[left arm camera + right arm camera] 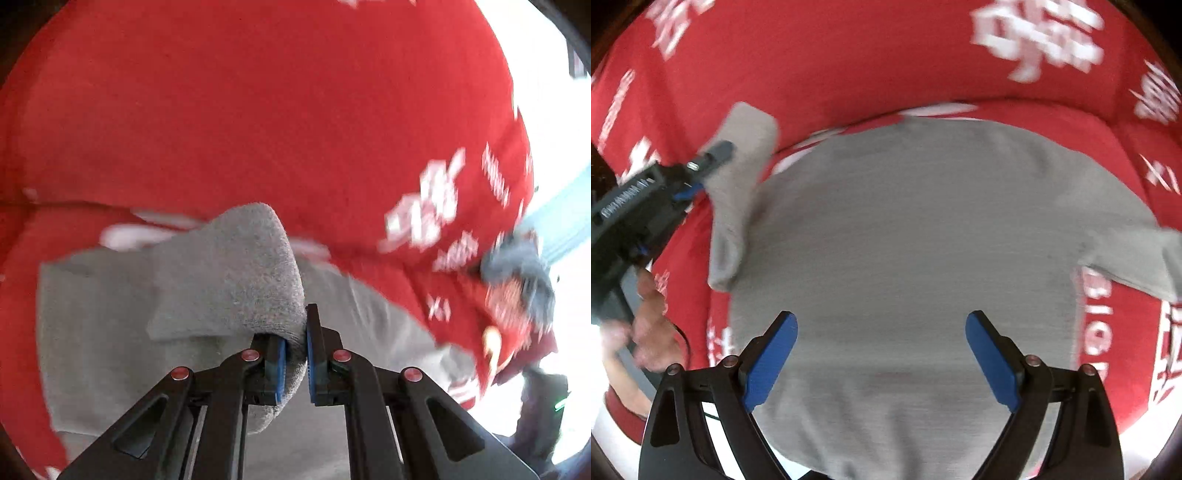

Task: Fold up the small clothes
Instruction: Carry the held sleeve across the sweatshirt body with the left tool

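Observation:
A small grey knit top (905, 229) lies spread on a red cloth with white lettering (849, 55). In the left wrist view my left gripper (295, 354) is shut on the cuff of the top's grey sleeve (236, 273), which is lifted and folded back over the body. The right wrist view shows that same left gripper (709, 158) at the left with the sleeve (738, 177) hanging from it. My right gripper (881, 354) hovers over the body of the top with its blue pads (772, 354) wide apart and nothing between them. The other sleeve (1137, 254) stretches out to the right.
The red cloth (221, 110) covers the whole work surface. A dark blue-grey bundle (517, 266) lies near its right edge, blurred. A hand (650, 325) with a red-and-white cuff holds the left gripper's handle at the lower left.

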